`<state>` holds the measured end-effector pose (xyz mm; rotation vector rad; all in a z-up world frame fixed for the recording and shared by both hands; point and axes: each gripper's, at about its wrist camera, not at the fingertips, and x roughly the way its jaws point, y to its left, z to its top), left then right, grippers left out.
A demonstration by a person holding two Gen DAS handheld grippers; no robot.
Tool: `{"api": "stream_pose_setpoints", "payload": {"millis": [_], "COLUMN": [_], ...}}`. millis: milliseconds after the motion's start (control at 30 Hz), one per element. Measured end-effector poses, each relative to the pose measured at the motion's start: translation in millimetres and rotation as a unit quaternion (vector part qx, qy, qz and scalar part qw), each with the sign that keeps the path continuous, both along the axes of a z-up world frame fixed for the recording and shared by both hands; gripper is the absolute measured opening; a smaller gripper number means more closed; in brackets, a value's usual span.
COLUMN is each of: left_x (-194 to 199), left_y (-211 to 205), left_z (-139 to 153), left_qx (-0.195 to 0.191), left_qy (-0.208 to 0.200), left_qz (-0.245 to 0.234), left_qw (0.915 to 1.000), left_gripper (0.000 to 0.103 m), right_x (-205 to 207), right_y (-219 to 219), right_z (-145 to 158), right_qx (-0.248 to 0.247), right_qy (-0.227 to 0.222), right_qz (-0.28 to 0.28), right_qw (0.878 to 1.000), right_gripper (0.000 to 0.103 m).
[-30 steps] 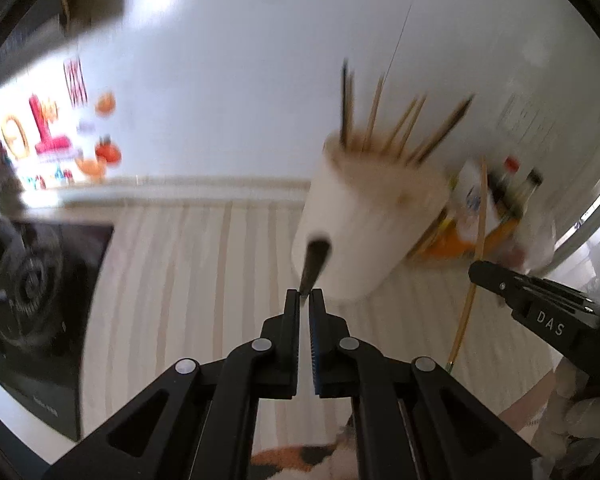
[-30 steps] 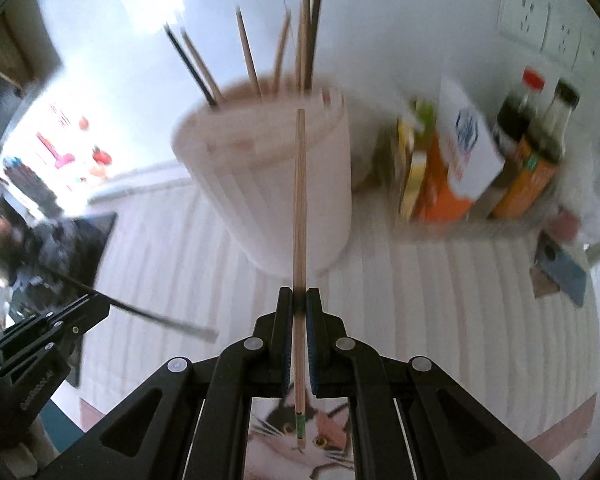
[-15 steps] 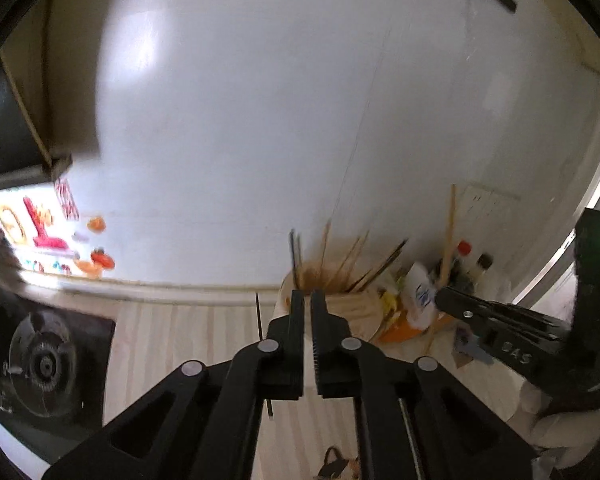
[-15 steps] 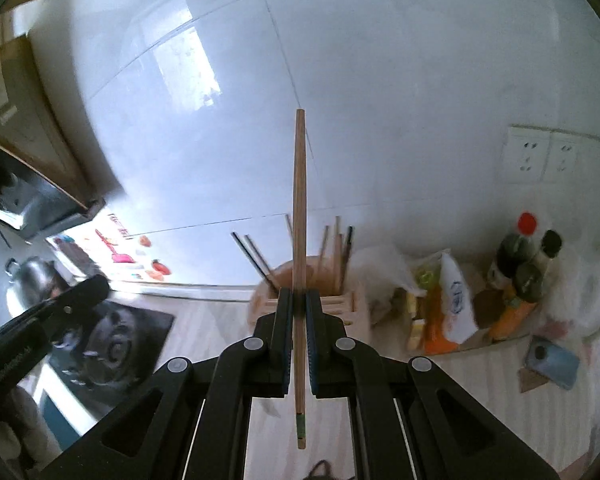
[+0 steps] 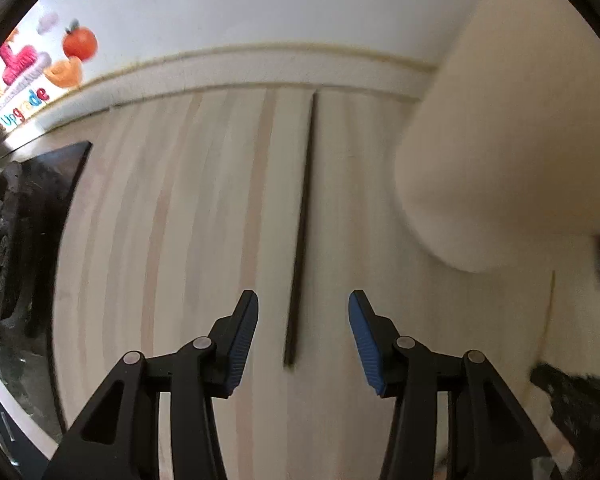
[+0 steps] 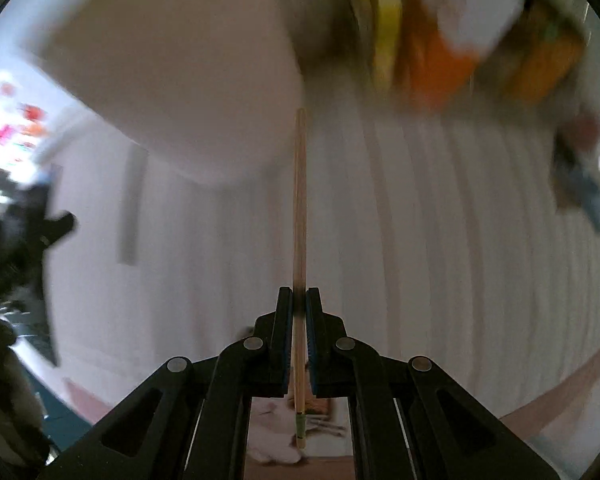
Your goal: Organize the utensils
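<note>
Item: dark chopstick [image 5: 302,224], lying on the striped surface [image 5: 188,216] straight ahead of our left hand-held gripper [image 5: 303,330], between its jaws, which have just been opening and now stand wide, touching nothing.

Item: pale chopstick [image 6: 299,264], pinched upright in our right hand-held gripper [image 6: 299,312].

Cream holder [image 5: 512,140] stands ahead and right of the left one.

Handling: we should carry each stick over the holder's rim before letting go.

Change: a second ago the left clamped the dark stick; the holder's rim has left both views.

Open striped countertop [image 5: 188,208] is left between the stove [image 5: 16,216] and the cream holder [image 5: 500,152]; passage rightward is blocked by that holder, with packets [image 6: 440,52] crowded behind.
</note>
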<state>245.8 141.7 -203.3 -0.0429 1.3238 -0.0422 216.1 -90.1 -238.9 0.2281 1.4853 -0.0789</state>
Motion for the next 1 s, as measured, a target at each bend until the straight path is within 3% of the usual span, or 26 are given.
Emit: {"api": "stream_pose_setpoints", "payload": {"millis": [67, 100, 133, 167, 200, 300, 467, 600, 700, 1000], "left_x": [13, 17, 21, 25, 27, 14, -91, -144, -138, -99], "left_y": [2, 4, 4, 5, 4, 7, 4, -10, -17, -36], "left_z": [-27, -30, -32, -32, -32, -33, -33, -36, -39, -47], "left_qx": [0.021, 0.018, 0.021, 0.013, 0.014, 0.007, -0.027, -0.039, -0.021, 0.001], "left_qy": [0.018, -0.01, -0.013, -0.012, -0.011, 0.006, 0.092, 0.122, 0.118, 0.103], "left_qz": [-0.002, -0.005, -0.009, -0.012, -0.014, -0.014, 0.01, 0.02, 0.009, 0.007], "left_qw": [0.9996, 0.9998, 0.9997, 0.9998, 0.9997, 0.9999, 0.9953, 0.9916, 0.9927, 0.9947], "left_gripper": [0.048, 0.042, 0.036, 0.015, 0.003, 0.004, 0.004, 0.004, 0.009, 0.01], "right_x": [2, 3, 4, 5, 8, 16, -1, -38, -45, -36], "right_y": [1, 1, 0, 1, 2, 0, -5, -8, -7, 17], "right_z": [-32, -43, -51, -51, -52, -57, -63, -69, -74, -90], "right_qx": [-0.024, -0.029, -0.033, -0.042, -0.051, -0.043, -0.014, -0.005, -0.009, -0.027], "right_qy": [0.025, 0.033, 0.041, 0.025, 0.028, 0.029, 0.069, 0.094, 0.099, 0.125], "right_qz": [-0.005, -0.006, -0.008, -0.011, -0.005, -0.018, -0.021, 0.005, 0.028, 0.08], "right_qw": [0.999, 0.999, 0.999, 0.999, 0.998, 0.998, 0.997, 0.996, 0.995, 0.989], "right_gripper": [0.007, 0.007, 0.007, 0.007, 0.007, 0.007, 0.007, 0.007, 0.007, 0.008]}}
